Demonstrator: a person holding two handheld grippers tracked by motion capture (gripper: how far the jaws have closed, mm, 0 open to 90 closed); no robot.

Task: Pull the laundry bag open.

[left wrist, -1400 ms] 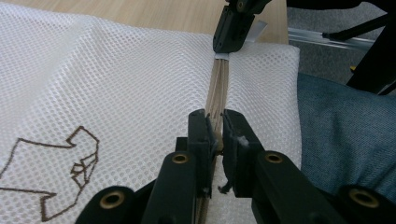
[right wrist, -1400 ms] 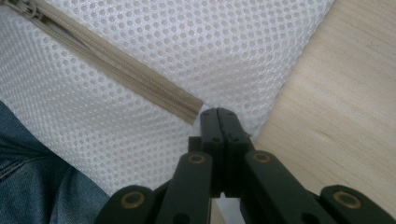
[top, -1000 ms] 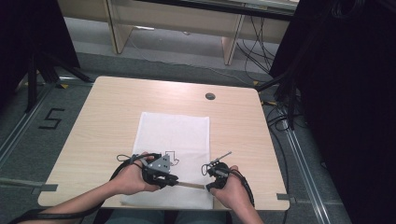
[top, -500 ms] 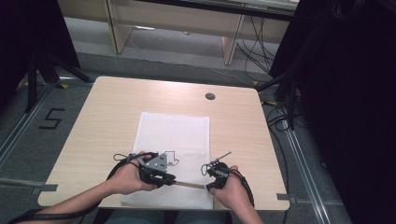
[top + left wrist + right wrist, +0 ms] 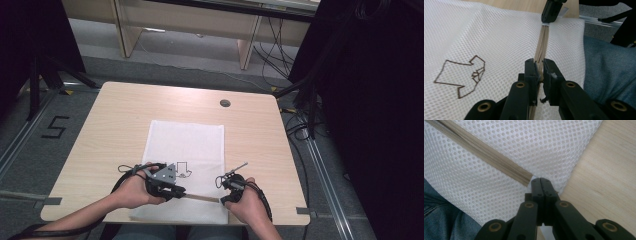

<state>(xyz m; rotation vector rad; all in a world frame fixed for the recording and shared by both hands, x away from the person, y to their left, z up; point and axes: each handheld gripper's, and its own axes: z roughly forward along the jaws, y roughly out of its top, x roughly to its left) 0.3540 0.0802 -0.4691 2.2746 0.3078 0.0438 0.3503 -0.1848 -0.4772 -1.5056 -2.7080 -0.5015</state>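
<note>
Desk [image 5: 125,115] of pale wood carried a white mesh bag [image 5: 186,150], laid flat from the middle of the top to the near edge, nearer the right side than the left. A brown outline drawing [image 5: 461,75] marked the mesh near the bag's lower end. A tan zipper [image 5: 202,198] ran across the bag parallel to the near edge of the desk, just inside it. A small round grommet hole [image 5: 225,103] sat in the wood toward the far right corner, well apart from the bag.

A person's two hands came in over the near edge. The left gripper [image 5: 172,192] lay over the zipper's left stretch, and in the left gripper view its jaws were clamped on the zipper slider [image 5: 539,72], the tan tape running on between them toward the other gripper. The right gripper [image 5: 541,183] held the zipper's right end close to the bag's right edge, its jaws pressed together on the white fabric tab [image 5: 533,178] at the end of the tape, with bare wood just beside it.
</note>
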